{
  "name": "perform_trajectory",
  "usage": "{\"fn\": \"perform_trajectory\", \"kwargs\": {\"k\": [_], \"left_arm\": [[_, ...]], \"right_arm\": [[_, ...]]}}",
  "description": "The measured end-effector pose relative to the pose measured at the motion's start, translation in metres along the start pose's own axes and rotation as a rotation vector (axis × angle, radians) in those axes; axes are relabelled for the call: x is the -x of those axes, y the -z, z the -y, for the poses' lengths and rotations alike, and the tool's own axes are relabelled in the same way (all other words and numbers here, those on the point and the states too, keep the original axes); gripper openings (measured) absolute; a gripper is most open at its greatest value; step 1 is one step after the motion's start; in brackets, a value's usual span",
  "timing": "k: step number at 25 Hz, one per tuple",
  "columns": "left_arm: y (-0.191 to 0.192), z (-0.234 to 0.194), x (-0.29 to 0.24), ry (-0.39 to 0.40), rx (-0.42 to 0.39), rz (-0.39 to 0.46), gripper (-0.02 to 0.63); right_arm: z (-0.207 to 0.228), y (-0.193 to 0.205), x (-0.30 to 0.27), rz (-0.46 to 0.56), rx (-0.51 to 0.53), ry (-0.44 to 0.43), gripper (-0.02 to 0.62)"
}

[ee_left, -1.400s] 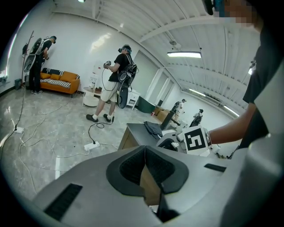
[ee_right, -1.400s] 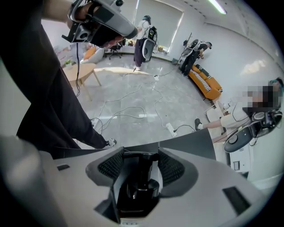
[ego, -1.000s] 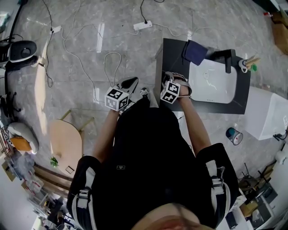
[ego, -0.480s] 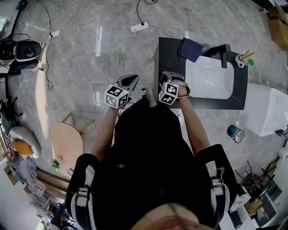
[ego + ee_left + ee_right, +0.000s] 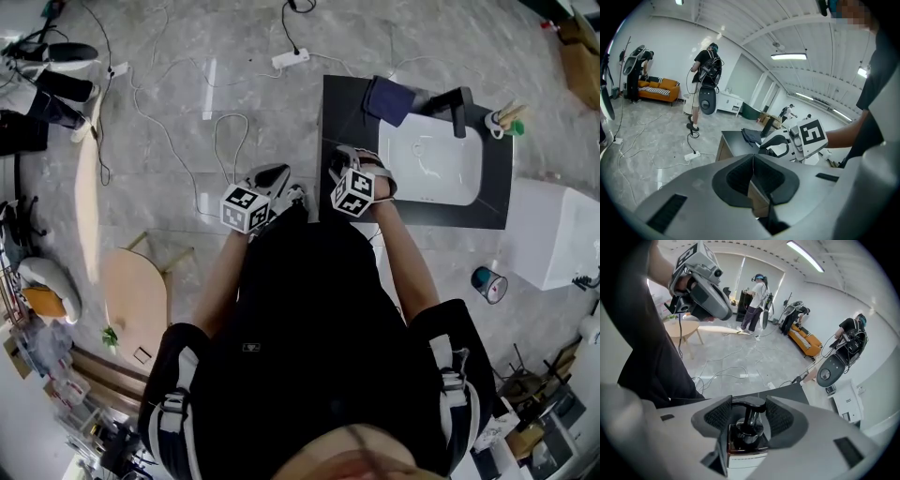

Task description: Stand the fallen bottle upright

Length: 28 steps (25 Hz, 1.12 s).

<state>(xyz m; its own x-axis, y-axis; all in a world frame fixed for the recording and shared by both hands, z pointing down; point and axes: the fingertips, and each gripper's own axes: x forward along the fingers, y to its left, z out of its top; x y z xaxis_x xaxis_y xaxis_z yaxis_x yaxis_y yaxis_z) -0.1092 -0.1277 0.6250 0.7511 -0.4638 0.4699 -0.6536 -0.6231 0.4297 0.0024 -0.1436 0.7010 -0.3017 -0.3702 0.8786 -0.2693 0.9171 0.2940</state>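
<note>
Right gripper has risen slightly, jaws clamping the pump bottle; left gripper jaws are closed.

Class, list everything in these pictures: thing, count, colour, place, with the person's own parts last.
bottle: one, dark with black pump, held in the right gripper.
counter: one, black, in front of the person.
sink: one, white, set in the counter.
tap: one, black, at the sink's far edge.
cloth: one, dark blue, on the counter's far left corner.
power strip: one, white, on the floor beyond the counter.
table: one, round, pale wood, on the person's left.
other people: at least three, mostly dark clothes, across the room.
left gripper: one, grey, jaws shut, empty.
right gripper: one, grey, closed on the bottle.
</note>
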Motion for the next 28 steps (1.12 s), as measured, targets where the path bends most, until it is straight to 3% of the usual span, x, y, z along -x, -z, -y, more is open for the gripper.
{"fn": "perform_trajectory", "kwargs": {"k": [11, 28], "left_arm": [[-0.001, 0.033, -0.008, -0.031, -0.005, 0.028, 0.015], [0.009, 0.079, -0.023, -0.036, -0.02, 0.029, 0.015]], "right_arm": [[0.006, 0.017, 0.032, 0.097, -0.038, 0.026, 0.282], [0.01, 0.053, 0.064, 0.158, -0.093, 0.077, 0.281]]}}
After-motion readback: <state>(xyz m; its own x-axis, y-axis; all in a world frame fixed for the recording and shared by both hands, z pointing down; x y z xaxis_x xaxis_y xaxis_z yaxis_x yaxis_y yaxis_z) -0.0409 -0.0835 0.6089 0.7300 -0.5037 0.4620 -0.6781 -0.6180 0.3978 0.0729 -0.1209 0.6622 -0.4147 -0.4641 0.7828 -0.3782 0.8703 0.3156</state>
